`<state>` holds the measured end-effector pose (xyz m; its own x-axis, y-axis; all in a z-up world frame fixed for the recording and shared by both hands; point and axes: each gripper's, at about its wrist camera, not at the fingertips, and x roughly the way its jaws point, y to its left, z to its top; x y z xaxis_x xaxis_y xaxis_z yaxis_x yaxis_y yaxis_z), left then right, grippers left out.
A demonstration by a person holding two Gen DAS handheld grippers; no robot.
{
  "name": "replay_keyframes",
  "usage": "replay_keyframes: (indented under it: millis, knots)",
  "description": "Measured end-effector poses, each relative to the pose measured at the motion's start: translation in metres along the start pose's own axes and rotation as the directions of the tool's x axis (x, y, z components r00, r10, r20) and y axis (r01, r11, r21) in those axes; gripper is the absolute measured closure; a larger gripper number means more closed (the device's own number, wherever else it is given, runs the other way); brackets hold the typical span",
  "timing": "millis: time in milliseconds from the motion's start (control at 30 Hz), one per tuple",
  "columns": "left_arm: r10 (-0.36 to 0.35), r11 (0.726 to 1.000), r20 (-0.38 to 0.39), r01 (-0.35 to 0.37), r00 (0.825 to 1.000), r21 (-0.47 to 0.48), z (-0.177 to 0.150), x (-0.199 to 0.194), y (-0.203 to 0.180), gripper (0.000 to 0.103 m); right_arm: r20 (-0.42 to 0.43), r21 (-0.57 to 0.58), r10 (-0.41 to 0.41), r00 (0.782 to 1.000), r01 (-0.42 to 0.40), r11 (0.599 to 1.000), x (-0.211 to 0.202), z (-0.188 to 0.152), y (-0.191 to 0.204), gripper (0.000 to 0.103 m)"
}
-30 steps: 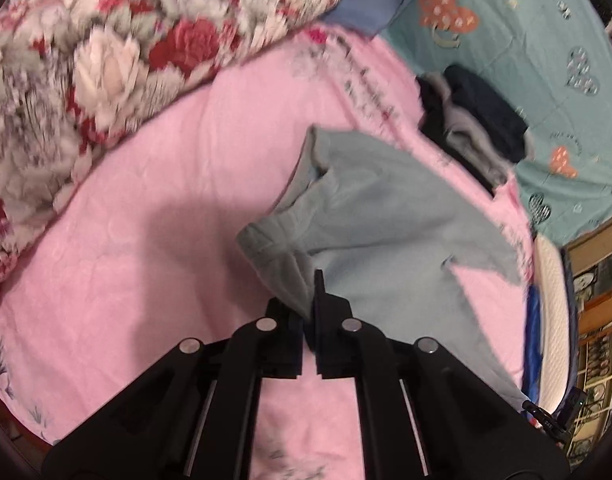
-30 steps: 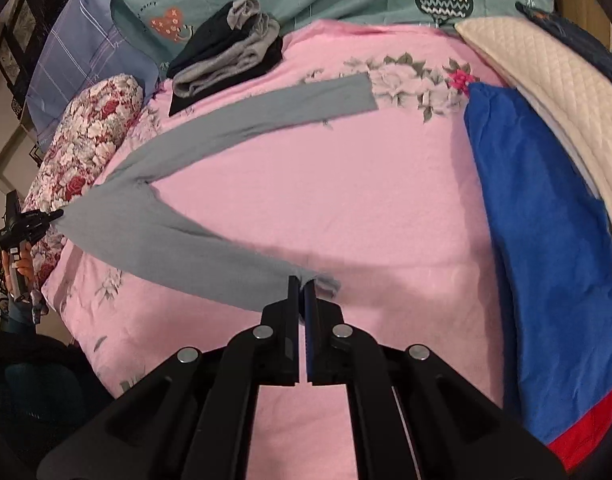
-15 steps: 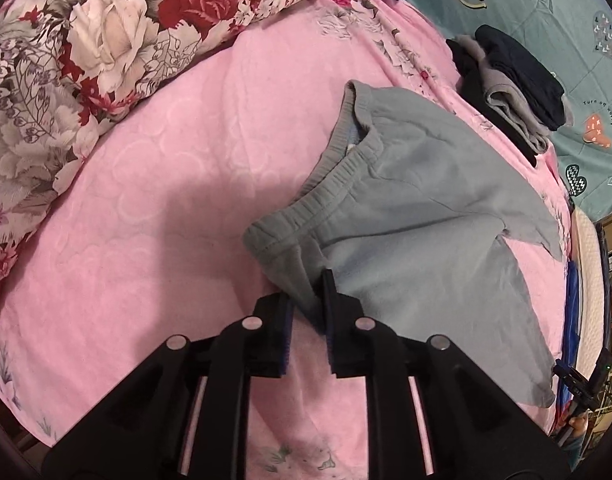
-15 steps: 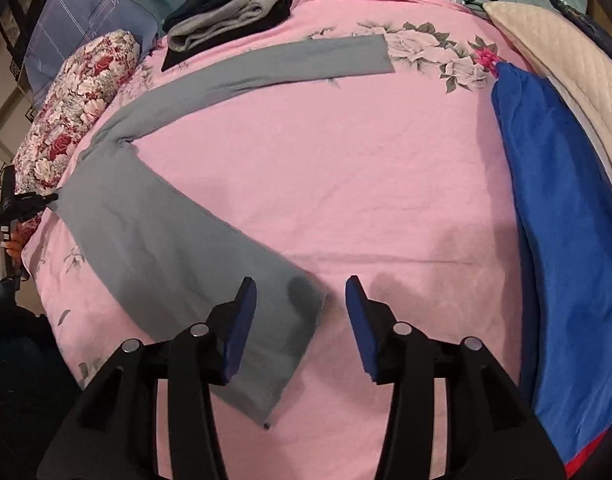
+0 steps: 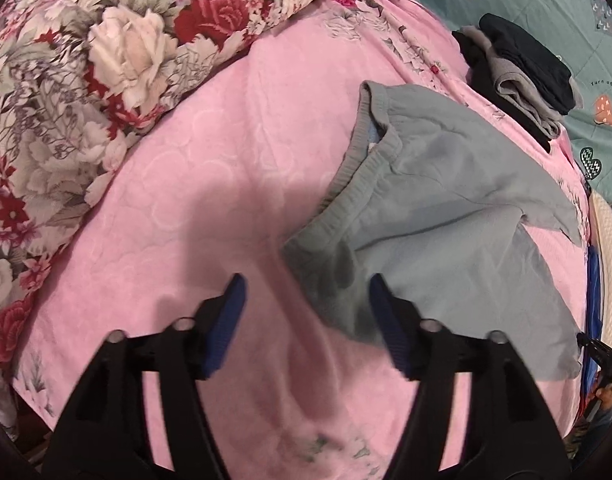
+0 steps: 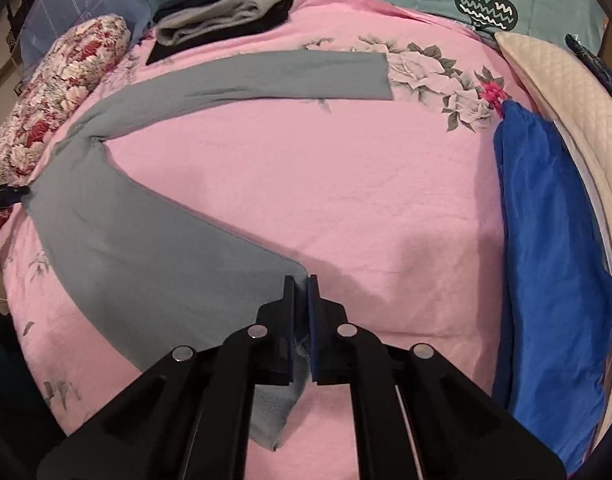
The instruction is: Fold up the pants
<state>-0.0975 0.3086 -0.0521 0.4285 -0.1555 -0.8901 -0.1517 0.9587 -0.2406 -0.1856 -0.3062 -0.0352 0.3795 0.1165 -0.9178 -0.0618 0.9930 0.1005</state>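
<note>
Pants (image 6: 137, 264) hem between closed right gripper (image 6: 301, 292)

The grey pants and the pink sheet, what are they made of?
The grey pants look like soft, matte knit, maybe fleece or jersey: a fuzzy surface and a ribbed, stretchy waistband. The pink sheet looks like thin woven cotton with printed flowers; I can't be sure.

Matt grey knit pants (image 6: 137, 264), embossed pink sheet (image 5: 209, 184)

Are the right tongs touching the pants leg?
Touching. The right wrist view shows the right tongs, having just closed, pinching the hem of the grey pants between their pads.
</note>
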Motion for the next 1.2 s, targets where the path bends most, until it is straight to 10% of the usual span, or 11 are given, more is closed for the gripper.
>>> replay_keyframes:
  millis: [67, 133, 333, 733, 800, 833, 1200]
  knots:
    - [0.016, 1.0, 0.022, -0.016, 1.0, -0.016, 0.0, -0.009, 0.011, 0.034, -0.032, -0.006, 0.001, 0.999, -0.001, 1.0, 0.006, 0.002, -0.001, 0.091]
    - [0.023, 0.999, 0.05, -0.021, 0.999, -0.048, 0.005, -0.018, 0.022, 0.034, -0.025, 0.008, -0.009, 1.0, 0.009, 1.0, -0.003, 0.007, -0.004, 0.053]
    - [0.042, 0.996, 0.087, -0.035, 0.995, -0.08, 0.033, -0.027, 0.02, 0.034, 0.141, 0.105, 0.025, 0.99, -0.04, 0.994, -0.027, 0.067, -0.034, 0.052]
    - [0.075, 0.997, 0.103, -0.075, 0.992, -0.007, 0.072, -0.025, -0.032, 0.027, 0.221, 0.359, 0.005, 0.975, -0.086, 0.929, 0.061, 0.161, -0.109, 0.051]
    - [0.079, 0.997, 0.097, -0.08, 0.992, -0.003, 0.081, -0.018, -0.039, 0.027, 0.218, 0.329, 0.044, 0.975, -0.116, 0.937, 0.064, 0.165, -0.103, 0.065]
    - [0.081, 0.997, 0.09, -0.081, 0.993, 0.0, 0.086, -0.012, -0.043, 0.027, 0.196, 0.32, 0.063, 0.979, -0.125, 0.939, 0.066, 0.166, -0.101, 0.099]
    - [0.027, 0.998, 0.043, -0.029, 0.999, 0.052, 0.142, 0.036, -0.064, 0.023, 0.118, 0.338, -0.038, 0.992, -0.004, 0.941, 0.038, 0.156, -0.116, 0.096]
